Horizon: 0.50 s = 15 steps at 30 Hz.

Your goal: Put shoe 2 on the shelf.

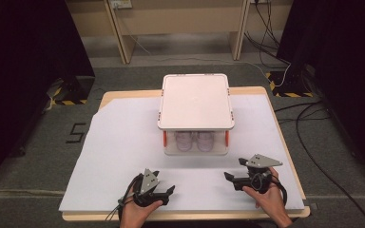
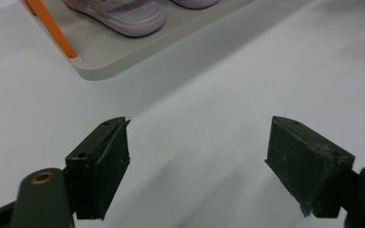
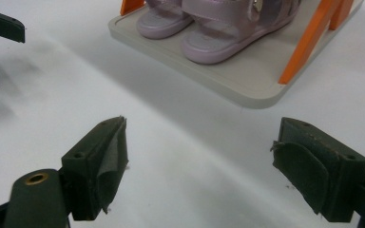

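On the white-covered wooden bench (image 1: 123,142) we saw a two-tier white plastic rack with orange posts (image 1: 196,99) standing at the middle, toward the far edge. A pair of lilac sandals (image 1: 195,140) sat side by side on its lower shelf. Before the rack, near us, the left gripper (image 1: 164,183) lay left and the right gripper (image 1: 234,170) right, well apart.

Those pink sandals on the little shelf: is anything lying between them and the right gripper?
No. In the right gripper view, bare white table cover lies between the open right gripper and the sandals.
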Available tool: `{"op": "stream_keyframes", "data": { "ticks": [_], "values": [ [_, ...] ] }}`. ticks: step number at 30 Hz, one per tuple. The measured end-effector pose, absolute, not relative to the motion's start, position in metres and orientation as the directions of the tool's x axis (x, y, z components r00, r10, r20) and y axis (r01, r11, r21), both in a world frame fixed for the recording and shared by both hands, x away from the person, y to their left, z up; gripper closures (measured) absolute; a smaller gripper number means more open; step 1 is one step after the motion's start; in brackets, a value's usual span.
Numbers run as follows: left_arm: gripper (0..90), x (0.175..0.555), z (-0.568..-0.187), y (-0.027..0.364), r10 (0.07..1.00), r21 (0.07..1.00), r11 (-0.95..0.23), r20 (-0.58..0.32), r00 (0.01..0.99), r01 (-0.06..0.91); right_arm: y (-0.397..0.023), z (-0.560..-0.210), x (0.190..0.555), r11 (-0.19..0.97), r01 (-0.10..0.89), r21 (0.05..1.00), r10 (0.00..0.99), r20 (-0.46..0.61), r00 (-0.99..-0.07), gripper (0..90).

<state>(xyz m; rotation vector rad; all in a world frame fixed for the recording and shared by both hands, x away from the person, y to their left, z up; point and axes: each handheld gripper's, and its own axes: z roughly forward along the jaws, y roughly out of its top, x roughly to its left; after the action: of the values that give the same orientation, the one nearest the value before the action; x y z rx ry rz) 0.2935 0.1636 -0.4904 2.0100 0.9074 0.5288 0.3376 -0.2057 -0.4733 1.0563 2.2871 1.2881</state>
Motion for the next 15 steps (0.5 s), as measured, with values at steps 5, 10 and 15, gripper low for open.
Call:
{"op": "stream_keyframes", "data": {
  "ticks": [5,10,15],
  "values": [
    [21.6,0.293,-0.49,0.164,0.761,0.834,-0.379,0.033,0.648,0.402,-0.213,-0.474,0.333,0.314,0.452,0.835,0.736,0.087,-0.671,17.9],
    [21.6,0.293,-0.491,0.164,0.761,0.832,-0.379,0.032,0.648,0.405,-0.22,-0.474,0.327,0.298,0.459,0.837,0.745,0.097,-0.66,17.7],
    [21.6,0.293,-0.491,0.163,0.76,0.83,-0.383,0.034,0.649,0.406,-0.227,-0.474,0.322,0.29,0.462,0.838,0.751,0.1,-0.653,17.3]
  ]
}}
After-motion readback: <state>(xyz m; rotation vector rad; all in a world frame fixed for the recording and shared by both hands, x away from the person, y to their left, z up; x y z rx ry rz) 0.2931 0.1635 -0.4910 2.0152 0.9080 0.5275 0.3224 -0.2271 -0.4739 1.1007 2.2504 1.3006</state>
